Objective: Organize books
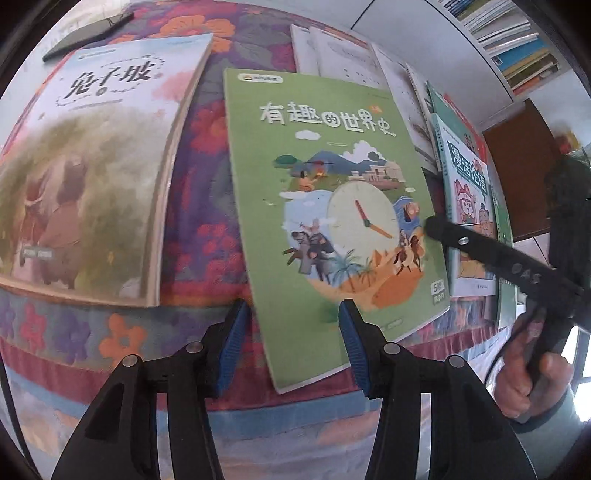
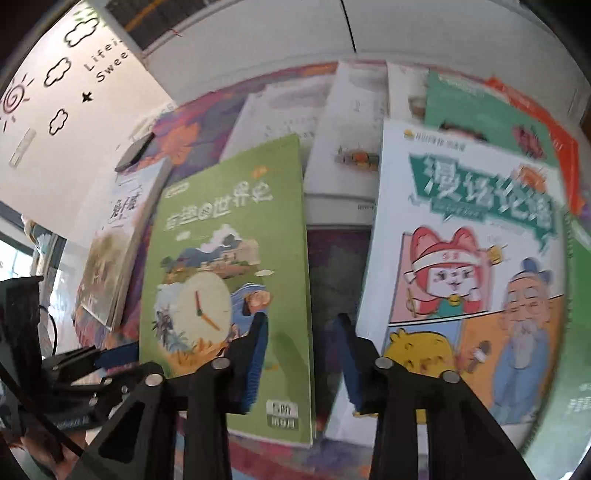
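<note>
A green book with a clock on its cover [image 1: 325,206] lies flat on the flowered tablecloth [image 1: 207,147]; it also shows in the right wrist view [image 2: 229,280]. My left gripper [image 1: 291,332] is open, its blue pads straddling the book's near left corner just above it. My right gripper [image 2: 299,354] is open over the gap between the green book and a white cartoon-cover book [image 2: 465,288]; one of its fingers [image 1: 480,247] reaches over the green book's right edge. A thick pale book with a painted cover [image 1: 92,177] lies to the left.
A black phone [image 1: 86,35] lies at the table's far left. Several white and green books [image 1: 354,59] are fanned out along the far and right side. A bookshelf [image 1: 517,40] stands against the wall behind. A brown chair [image 1: 517,166] is at the right.
</note>
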### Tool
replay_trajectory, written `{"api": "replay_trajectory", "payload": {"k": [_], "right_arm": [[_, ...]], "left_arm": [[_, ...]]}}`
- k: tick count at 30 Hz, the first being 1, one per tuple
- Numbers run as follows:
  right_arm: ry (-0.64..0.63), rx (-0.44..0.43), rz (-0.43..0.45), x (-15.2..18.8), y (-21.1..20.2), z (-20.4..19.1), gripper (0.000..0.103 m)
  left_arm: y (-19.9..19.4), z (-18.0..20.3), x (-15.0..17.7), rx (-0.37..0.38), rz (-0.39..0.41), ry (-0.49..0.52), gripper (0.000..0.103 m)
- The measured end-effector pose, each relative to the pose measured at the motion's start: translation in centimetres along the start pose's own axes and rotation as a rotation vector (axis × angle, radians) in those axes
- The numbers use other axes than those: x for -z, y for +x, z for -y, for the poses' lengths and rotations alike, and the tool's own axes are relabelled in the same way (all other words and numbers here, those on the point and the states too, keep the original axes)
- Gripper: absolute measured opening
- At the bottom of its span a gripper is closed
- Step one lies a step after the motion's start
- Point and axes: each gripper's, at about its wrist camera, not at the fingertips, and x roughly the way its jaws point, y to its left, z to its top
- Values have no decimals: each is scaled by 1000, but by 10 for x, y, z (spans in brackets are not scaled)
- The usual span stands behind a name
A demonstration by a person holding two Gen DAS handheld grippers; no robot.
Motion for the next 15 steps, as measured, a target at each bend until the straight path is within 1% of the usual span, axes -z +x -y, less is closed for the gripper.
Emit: {"api": "replay_trajectory", "payload": {"k": [1, 2, 4, 5, 6, 8, 9, 10, 11, 12, 13, 15], "right_arm": [[6, -13, -4, 0, 4, 0, 35], [5, -44, -11, 2, 8, -1, 36], [10, -34, -21, 9, 12, -7, 36], [16, -43, -30, 11, 12, -7, 37], [35, -69, -46, 15, 11, -5, 37], [111, -172, -80, 25, 7, 6, 37], [148, -219, -91, 30, 7, 13, 36], [192, -257, -99, 36, 10, 23, 36], [229, -291, -93, 40, 13, 30, 36], [253, -322, -82, 41, 14, 35, 36], [280, -347, -80, 40, 17, 38, 36], [284, -357, -76, 38, 19, 37, 36]], "left_arm": [[1, -2, -2, 27, -3, -8, 52], [1, -6, -3, 57, -4, -30, 52], [-2, -20, -5, 134, -4, -91, 52], [-4, -26, -2, 163, -3, -117, 52], [-6, -32, -1, 196, -2, -144, 52], [-11, -47, 3, 296, 6, -190, 52], [-16, -55, 8, 394, 23, -223, 52], [-19, -62, 10, 474, 38, -259, 52], [-22, -68, 11, 537, 56, -291, 52], [-26, -71, 12, 578, 75, -309, 51], [-28, -70, 12, 576, 85, -306, 51], [-27, -63, 10, 539, 84, -279, 50]]}}
